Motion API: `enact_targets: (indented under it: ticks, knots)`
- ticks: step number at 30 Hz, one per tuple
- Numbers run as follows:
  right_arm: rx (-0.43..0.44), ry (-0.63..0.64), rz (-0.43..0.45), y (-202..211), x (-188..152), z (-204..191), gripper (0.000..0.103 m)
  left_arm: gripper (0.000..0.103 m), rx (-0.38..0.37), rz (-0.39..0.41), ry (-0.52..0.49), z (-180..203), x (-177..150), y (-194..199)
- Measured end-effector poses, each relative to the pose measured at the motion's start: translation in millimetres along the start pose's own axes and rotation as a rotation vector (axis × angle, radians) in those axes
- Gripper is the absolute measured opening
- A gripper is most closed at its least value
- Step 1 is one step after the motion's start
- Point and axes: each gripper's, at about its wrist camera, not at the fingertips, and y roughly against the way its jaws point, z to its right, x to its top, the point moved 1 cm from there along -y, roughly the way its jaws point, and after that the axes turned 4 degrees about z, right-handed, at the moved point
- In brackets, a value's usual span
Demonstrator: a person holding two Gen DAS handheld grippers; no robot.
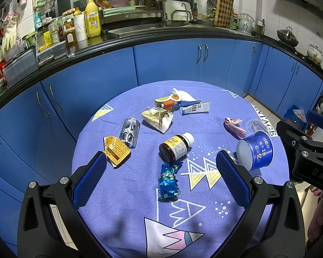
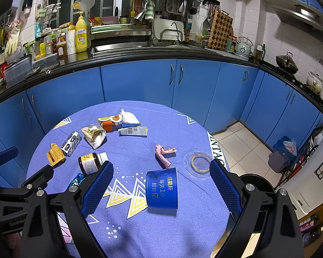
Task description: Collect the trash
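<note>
Trash lies scattered on a round table with a blue patterned cloth (image 1: 122, 219). My left gripper (image 1: 159, 167) is open above a crumpled blue foil wrapper (image 1: 168, 181), with a brown pill bottle (image 1: 175, 148) just beyond it. My right gripper (image 2: 161, 182) is open around an upturned blue cup (image 2: 162, 189), apart from it. That blue cup (image 1: 255, 151) also shows at the right of the left wrist view. A pink wrapper (image 2: 163, 153), a clear lid (image 2: 198, 164), a yellow packet (image 1: 116, 151), a silver wrapper (image 1: 130, 132), a beige bag (image 1: 157, 118) and a torn carton (image 1: 194, 107) lie around.
Blue kitchen cabinets (image 2: 140, 81) curve behind the table under a crowded black counter (image 2: 118, 53) with a sink. A grey bin with a blue bag (image 2: 283, 152) stands on the tiled floor at the right, next to a white box (image 2: 314, 172).
</note>
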Motion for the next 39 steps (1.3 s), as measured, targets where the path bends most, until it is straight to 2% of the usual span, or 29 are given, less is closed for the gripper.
enact_targets:
  ticks: [25, 33, 39]
  knots:
    - [0.001, -0.002, -0.005, -1, -4, 1, 0.088, 0.100, -0.001, -0.001, 0.003, 1, 4, -1]
    - [0.029, -0.041, -0.059, -11, -6, 2, 0.088, 0.100, -0.008, -0.040, 0.030, -4, -3, -11]
    - [0.044, -0.050, -0.097, -26, -15, 5, 0.088, 0.100, -0.033, -0.115, 0.047, -6, -10, -29]
